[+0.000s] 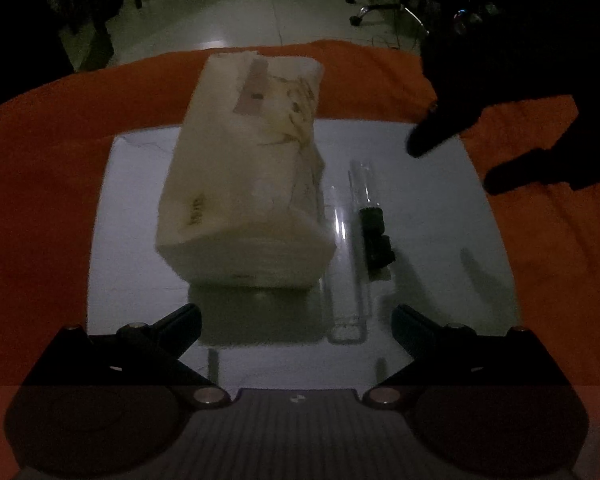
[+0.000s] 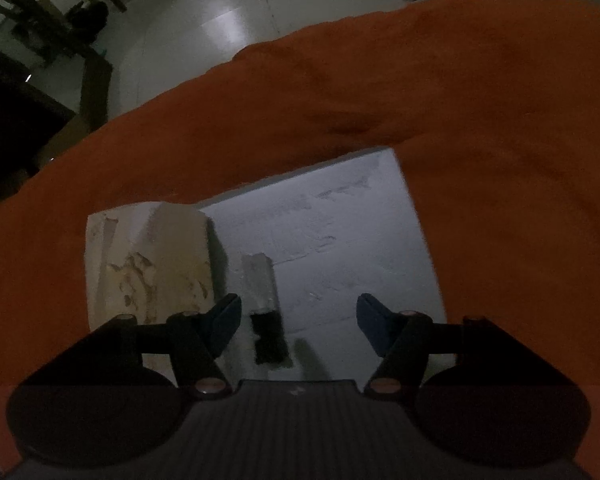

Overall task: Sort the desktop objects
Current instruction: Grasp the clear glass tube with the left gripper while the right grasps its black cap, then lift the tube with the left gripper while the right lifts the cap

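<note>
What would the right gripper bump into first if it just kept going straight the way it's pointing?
Most likely the small black object lying on the white board, beside the tissue pack. It sits between the open right gripper fingers, nearer the left one. Depth is hard to judge in this dim view.

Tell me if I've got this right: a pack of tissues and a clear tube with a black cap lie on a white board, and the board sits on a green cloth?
Not quite. The cloth is orange, not green, as the left wrist view shows. The rest holds: the pack of tissues and the clear tube with a black cap lie on the white board.
</note>
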Motion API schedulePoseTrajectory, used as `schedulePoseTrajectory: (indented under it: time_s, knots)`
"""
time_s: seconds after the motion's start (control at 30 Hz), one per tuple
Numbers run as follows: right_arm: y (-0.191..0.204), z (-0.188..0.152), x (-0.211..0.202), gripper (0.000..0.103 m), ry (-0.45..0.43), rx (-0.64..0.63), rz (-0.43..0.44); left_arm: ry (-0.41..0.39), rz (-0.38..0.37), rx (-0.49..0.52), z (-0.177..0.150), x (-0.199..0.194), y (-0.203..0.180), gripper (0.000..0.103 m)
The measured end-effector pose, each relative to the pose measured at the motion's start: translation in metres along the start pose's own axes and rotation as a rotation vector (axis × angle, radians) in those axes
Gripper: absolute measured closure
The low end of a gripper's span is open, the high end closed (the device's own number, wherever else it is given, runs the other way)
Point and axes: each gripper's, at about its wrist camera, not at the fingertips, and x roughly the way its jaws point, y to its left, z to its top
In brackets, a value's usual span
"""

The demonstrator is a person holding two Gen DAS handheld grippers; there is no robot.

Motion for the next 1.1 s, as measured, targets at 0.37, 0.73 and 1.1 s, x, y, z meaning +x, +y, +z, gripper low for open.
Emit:
schedulePoseTrajectory:
  time_s: [0.37, 0.73, 1.1]
  knots:
    - [0.009, 0.005, 0.039, 0.044, 0.058, -0.058, -0.016, -0.007, -0.015, -0.029, 0.007, 0.018, 0.004, 0.009]
    - [0.013, -0.002, 0.053, 0.044, 0.038, -0.085, -0.032, 0.007, -0.051, -0.015, 0.008, 0.025, -0.001, 0.035]
    - [0.010, -0.015, 0.053, 0.081, 0.056, -0.143, -0.146, 0.056, 0.012, 0.013, 0.002, 0.022, 0.007, 0.074]
